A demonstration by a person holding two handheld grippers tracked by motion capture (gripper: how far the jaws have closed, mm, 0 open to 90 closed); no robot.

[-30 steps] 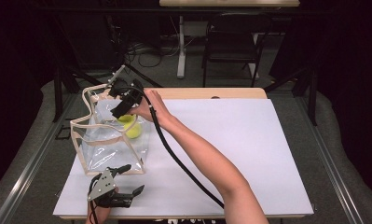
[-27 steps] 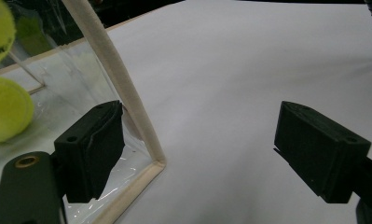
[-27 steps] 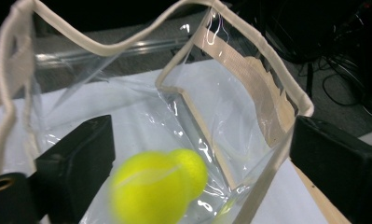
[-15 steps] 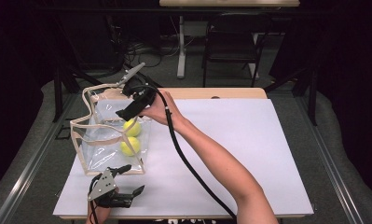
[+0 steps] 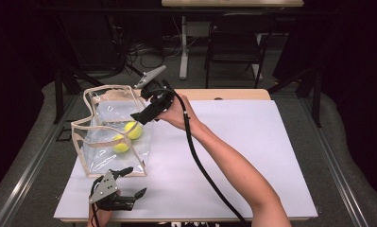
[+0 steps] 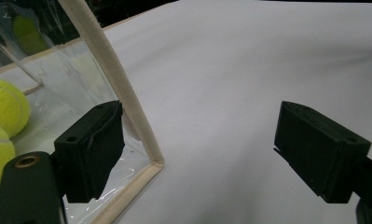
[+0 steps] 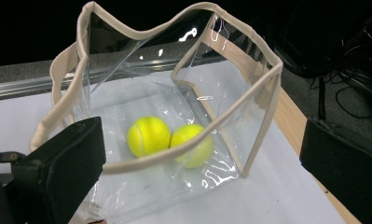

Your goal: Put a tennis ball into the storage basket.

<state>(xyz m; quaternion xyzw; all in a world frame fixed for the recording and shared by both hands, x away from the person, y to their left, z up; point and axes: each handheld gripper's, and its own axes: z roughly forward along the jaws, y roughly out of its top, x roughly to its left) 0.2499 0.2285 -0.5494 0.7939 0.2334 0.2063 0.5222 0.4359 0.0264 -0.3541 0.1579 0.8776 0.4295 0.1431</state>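
Two tennis balls [image 7: 169, 139] are seen inside the clear bag [image 5: 111, 132], below the spread-jawed right gripper [image 5: 147, 112]. The left gripper [image 5: 124, 185], jaws apart, is held beside the bag's corner.

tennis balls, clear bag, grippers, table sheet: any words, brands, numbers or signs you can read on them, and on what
None can be read.
Tennis balls: plain yellow with pale seams, no brand mark showing.
Clear bag: bare plastic with beige trim, no label showing.
White sheet on the table: blank.
Left gripper and right gripper: black jaws open, no markings showing.
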